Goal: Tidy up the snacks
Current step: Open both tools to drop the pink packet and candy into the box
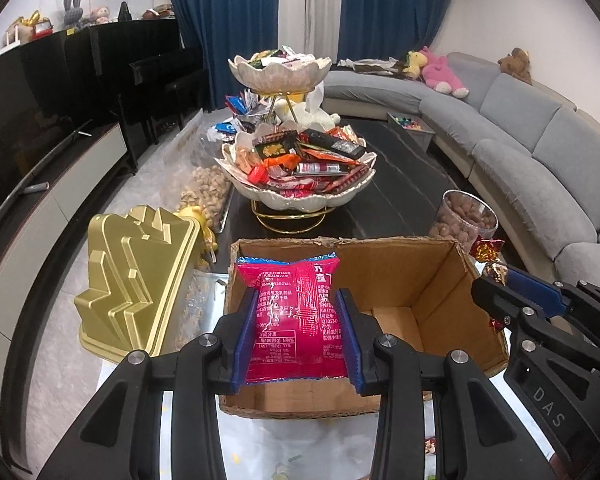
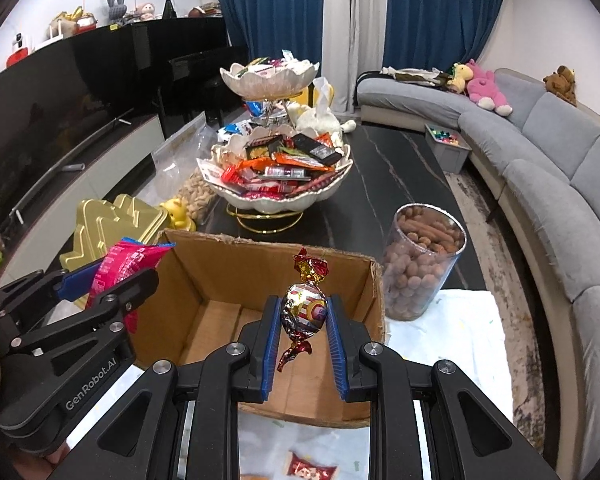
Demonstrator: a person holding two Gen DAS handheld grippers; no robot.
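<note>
Left tongs (image 1: 296, 334): clamped on pink snack packet (image 1: 296, 316), held upright between the blue pads above the open cardboard box (image 1: 432, 280).
Right tongs (image 2: 303, 316): clamped on foil-wrapped candy (image 2: 303, 312), over the box interior.
Tiered snack bowl (image 2: 276, 200): at 12 o'clock beyond the box, on the counter (image 2: 380, 184).
Nut jar (image 2: 422, 256): at 2 o'clock.

My left gripper (image 1: 296, 336) pinches a glossy pink plastic packet (image 1: 296, 316); ahead, rough matt cardboard box (image 1: 440, 280); my right gripper's (image 2: 303, 334) candy (image 2: 304, 312) is shiny foil.
</note>
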